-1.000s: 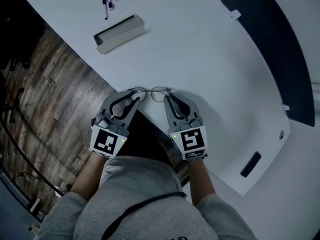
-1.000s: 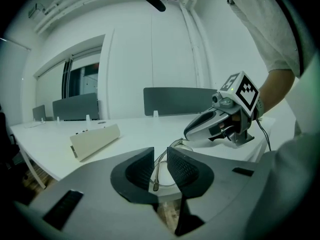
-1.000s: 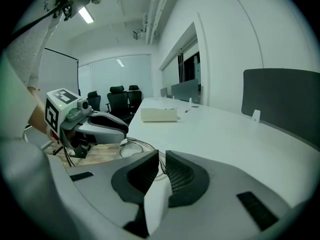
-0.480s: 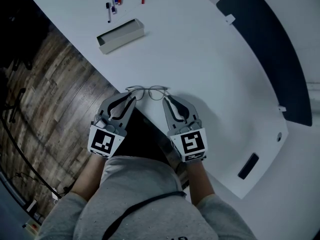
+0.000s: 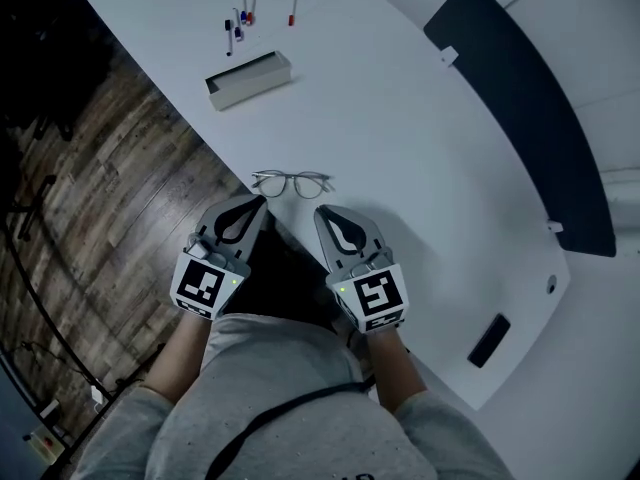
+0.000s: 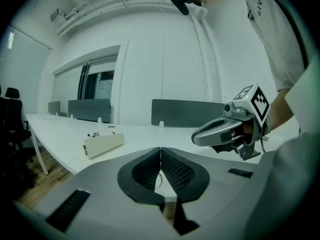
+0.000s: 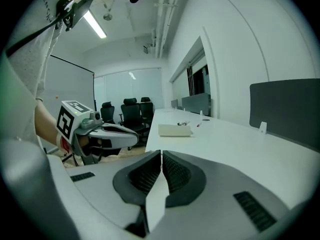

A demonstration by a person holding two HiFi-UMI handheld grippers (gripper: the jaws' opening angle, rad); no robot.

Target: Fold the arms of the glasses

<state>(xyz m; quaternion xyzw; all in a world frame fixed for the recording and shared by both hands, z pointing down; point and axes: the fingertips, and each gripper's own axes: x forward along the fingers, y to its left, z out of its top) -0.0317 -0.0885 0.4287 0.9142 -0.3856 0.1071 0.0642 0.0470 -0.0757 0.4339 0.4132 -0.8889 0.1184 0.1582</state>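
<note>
On my white surface (image 5: 420, 148) I see glasses (image 5: 291, 182) near the edge, a long box (image 5: 248, 79), and pens (image 5: 240, 18) beyond it.

Glasses (image 5: 291, 181) arms: too small.

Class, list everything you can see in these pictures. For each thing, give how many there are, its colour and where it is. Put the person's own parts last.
glasses: one, thin dark frame, on the table near its front edge, just beyond both grippers, touched by neither
box: one, pale, long, farther along the table
pens: several, with dark, blue and red parts, beyond the box
table: one, white, long
divider panel: one, dark, along the table's far side
floor: brown wood pattern, left of the table
left gripper: one, grey, fingers together, empty
right gripper: one, grey, fingers together, empty
shirt: one, grey, bottom of the head view
</note>
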